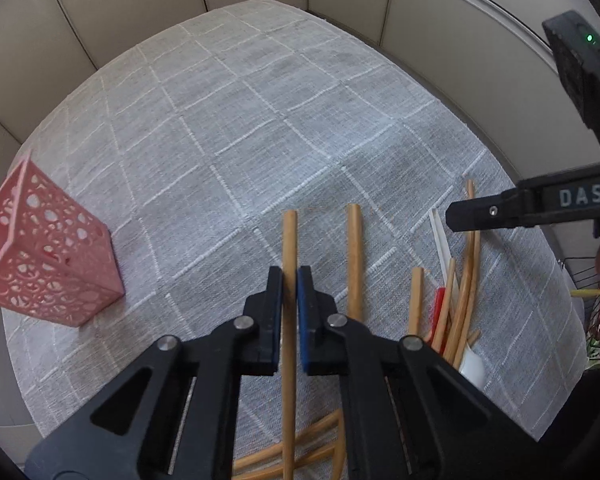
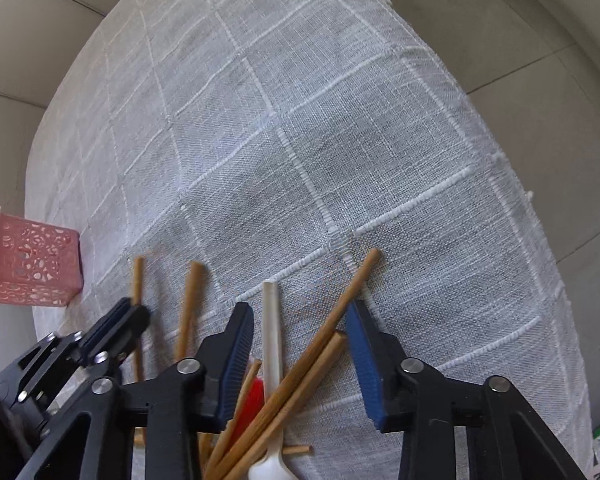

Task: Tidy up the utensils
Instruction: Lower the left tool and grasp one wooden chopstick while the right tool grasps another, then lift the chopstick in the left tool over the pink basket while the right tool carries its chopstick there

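Note:
My left gripper [image 1: 289,280] is shut on a wooden utensil handle [image 1: 289,240] that runs up between its fingers over the grey checked tablecloth [image 1: 260,120]. A second wooden handle [image 1: 354,256] lies just to its right. A pink perforated holder [image 1: 48,256] stands at the table's left edge; it also shows in the right wrist view [image 2: 36,268]. My right gripper [image 2: 300,312] is open over a pile of wooden chopsticks [image 2: 340,304], a white spoon [image 2: 271,328] and a red piece [image 2: 252,400]. The left gripper [image 2: 116,328] shows at the left of that view.
More wooden sticks, a white spoon and a red utensil [image 1: 438,308] lie in a pile at the right of the left wrist view [image 1: 466,288]. The right gripper's finger [image 1: 484,212] reaches in above them. The tiled floor [image 1: 100,8] surrounds the table.

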